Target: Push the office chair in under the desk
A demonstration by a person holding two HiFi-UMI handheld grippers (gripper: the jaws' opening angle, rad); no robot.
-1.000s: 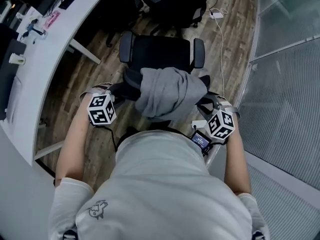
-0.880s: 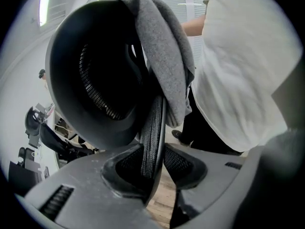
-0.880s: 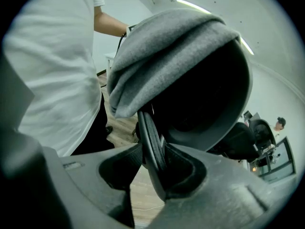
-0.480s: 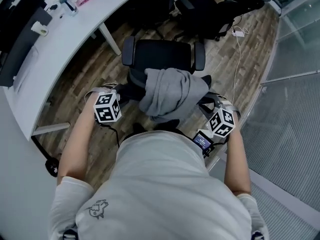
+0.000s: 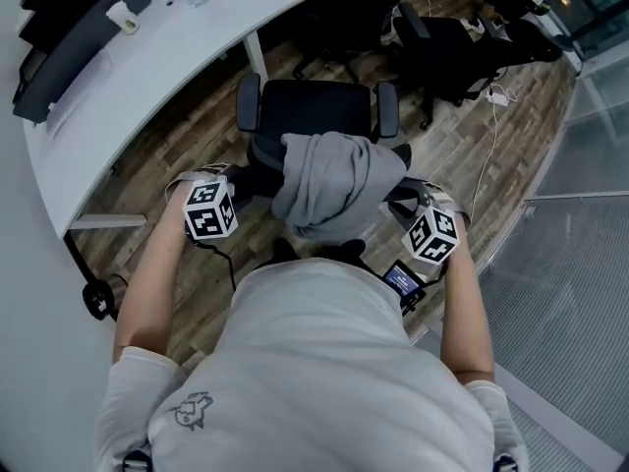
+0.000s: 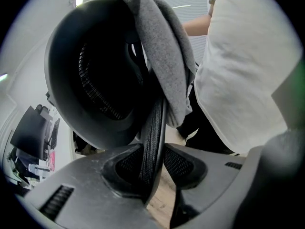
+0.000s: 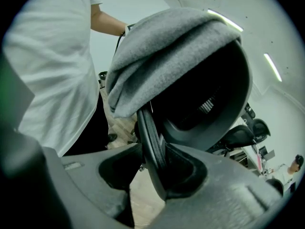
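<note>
The office chair [image 5: 310,106] stands on the wooden floor [image 5: 187,146] in front of the curved white desk [image 5: 147,77]. Its seat faces the desk edge and lies near it but not under it. A grey garment [image 5: 329,180] hangs over the top of the backrest [image 6: 95,70].

The left gripper [image 5: 241,180] is at the left side of the backrest. In the left gripper view its jaws are closed on the backrest rim [image 6: 152,142], with a pad pressing on each side.

The right gripper [image 5: 398,197] is at the right side. In the right gripper view the rim [image 7: 150,142] lies firmly against one pad. The other pad appears to meet it only at its upper corner, so this is read as a clamp on the rim.

A second dark chair [image 5: 442,37] stands beyond the first, well apart from both grippers.
</note>
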